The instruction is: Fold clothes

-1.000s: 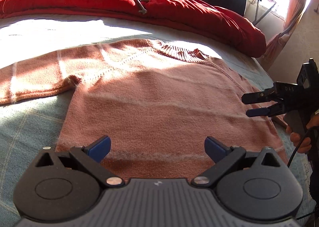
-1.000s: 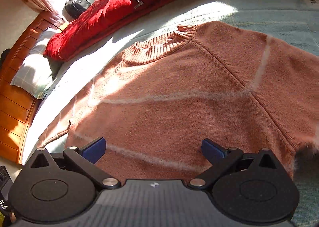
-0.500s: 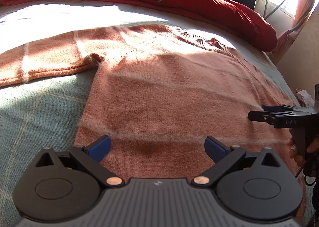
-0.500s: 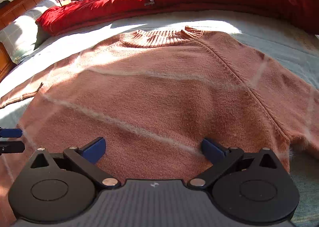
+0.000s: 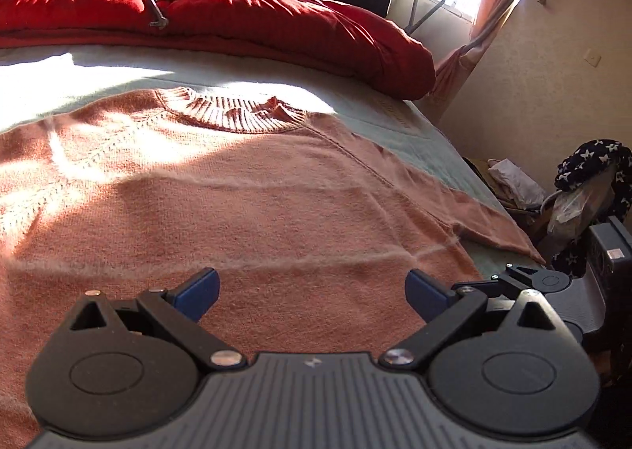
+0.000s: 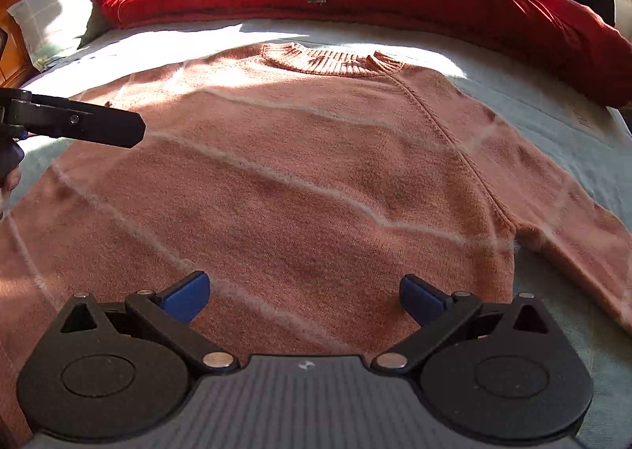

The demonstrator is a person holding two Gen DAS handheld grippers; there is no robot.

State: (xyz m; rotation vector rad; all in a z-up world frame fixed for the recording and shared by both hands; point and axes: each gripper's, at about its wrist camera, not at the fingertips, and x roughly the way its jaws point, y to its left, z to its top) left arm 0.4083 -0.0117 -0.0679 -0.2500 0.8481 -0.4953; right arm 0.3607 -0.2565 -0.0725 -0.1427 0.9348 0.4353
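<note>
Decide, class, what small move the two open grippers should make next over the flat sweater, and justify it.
Probably lower both to the hem and close on it. The pink striped sweater lies flat on the bed sheet, sleeves out and unfolded. The left gripper and right gripper hang open over its lower body, holding nothing, so a grip must come first.

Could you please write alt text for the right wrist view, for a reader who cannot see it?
A salmon-pink knitted sweater with thin pale stripes lies spread flat on a bed, collar away from the camera. The right gripper hangs open above its hem, holding nothing. A red duvet lies along the far side.
</note>
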